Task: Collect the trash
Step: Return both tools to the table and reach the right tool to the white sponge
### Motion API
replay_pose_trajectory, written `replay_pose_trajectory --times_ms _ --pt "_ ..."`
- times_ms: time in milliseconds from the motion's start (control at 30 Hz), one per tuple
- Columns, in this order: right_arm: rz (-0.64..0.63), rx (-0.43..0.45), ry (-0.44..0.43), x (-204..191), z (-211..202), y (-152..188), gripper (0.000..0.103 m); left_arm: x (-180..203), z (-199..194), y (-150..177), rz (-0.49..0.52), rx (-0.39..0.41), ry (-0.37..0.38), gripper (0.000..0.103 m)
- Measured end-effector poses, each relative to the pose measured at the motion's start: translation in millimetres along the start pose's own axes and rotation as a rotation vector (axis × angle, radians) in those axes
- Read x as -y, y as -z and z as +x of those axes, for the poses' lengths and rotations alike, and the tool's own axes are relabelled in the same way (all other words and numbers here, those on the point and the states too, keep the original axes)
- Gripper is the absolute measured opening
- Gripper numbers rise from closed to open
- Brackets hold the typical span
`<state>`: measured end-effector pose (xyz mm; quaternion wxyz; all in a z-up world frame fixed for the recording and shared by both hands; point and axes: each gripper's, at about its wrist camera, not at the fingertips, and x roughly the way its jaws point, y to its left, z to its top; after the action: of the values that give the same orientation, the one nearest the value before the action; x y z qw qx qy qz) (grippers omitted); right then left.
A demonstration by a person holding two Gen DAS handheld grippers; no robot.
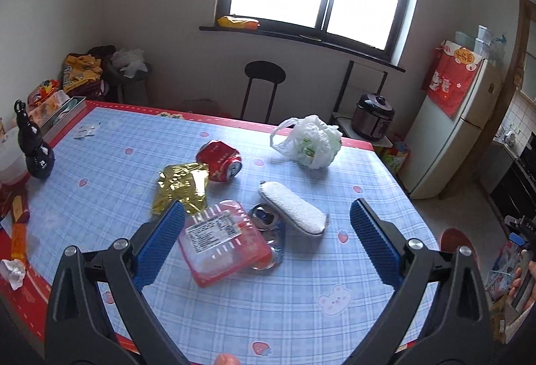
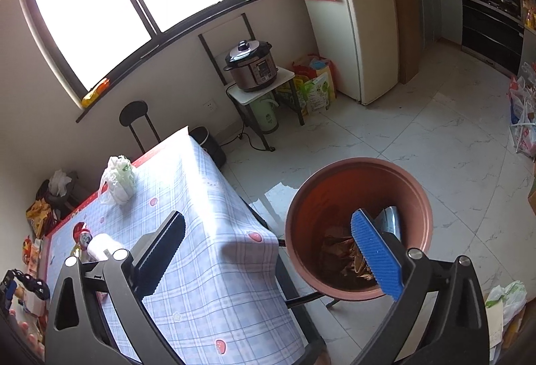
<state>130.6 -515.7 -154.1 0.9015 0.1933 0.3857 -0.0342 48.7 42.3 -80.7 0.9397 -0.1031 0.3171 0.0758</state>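
Note:
My left gripper [image 1: 268, 214] is open and empty above the table [image 1: 234, 298]. Between its fingers lie a pink plastic tray with a label [image 1: 221, 244], a crushed silver-blue can [image 1: 268, 221] and a white oblong pad [image 1: 294, 207]. Beyond lie a gold foil wrapper [image 1: 182, 184], a crushed red can [image 1: 219, 160] and a crumpled white plastic bag [image 1: 310, 142]. My right gripper [image 2: 268, 231] is open and empty, beside the table edge, its right finger over a brown bin [image 2: 358, 224] holding brown scraps and a silver piece. The bag [image 2: 117, 179] and red can [image 2: 82, 232] show on the table there.
A black gourd-shaped bottle [image 1: 33, 147] and snack packs stand at the table's left edge. A black stool [image 1: 264, 73], a pressure cooker [image 2: 251, 65] on a small stand, and a fridge [image 2: 361, 13] stand beyond. A small black bin [image 2: 207, 143] sits behind the table corner.

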Motion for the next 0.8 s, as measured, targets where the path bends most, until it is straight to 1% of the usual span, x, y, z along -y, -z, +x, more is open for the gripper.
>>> replay_pose_trajectory --times_ms 133,200,367,433,567,667,800 --pt "-0.057 -0.056 -0.057 -52.0 20.3 16.7 0.097 -55.9 -8.9 10.5 -0.064 -0.012 -0.076 0.097" --pt "-0.106 -0.082 -0.080 -83.0 30.1 25.7 0.097 -81.1 -11.7 16.5 -0.103 -0.017 -0.103 0.097" --pt "-0.283 -0.151 -0.162 -171.5 52.2 51.7 0.097 -129.1 -12.4 31.1 -0.169 -0.029 -0.128 0.097" --pt "-0.360 -0.171 -0.197 -206.8 59.3 63.7 0.097 -143.9 -8.6 36.4 -0.193 -0.047 -0.119 0.097" --pt "-0.508 -0.196 -0.238 -270.7 75.7 83.1 0.097 -168.0 3.5 46.8 -0.238 -0.074 -0.109 0.097" --pt "-0.598 -0.223 -0.270 -310.8 91.7 95.8 0.097 -180.8 19.7 53.3 -0.261 -0.103 -0.095 0.097" --pt "-0.724 -0.243 -0.274 -354.2 118.3 112.8 0.097 -198.6 45.2 59.7 -0.287 -0.147 -0.072 0.097"
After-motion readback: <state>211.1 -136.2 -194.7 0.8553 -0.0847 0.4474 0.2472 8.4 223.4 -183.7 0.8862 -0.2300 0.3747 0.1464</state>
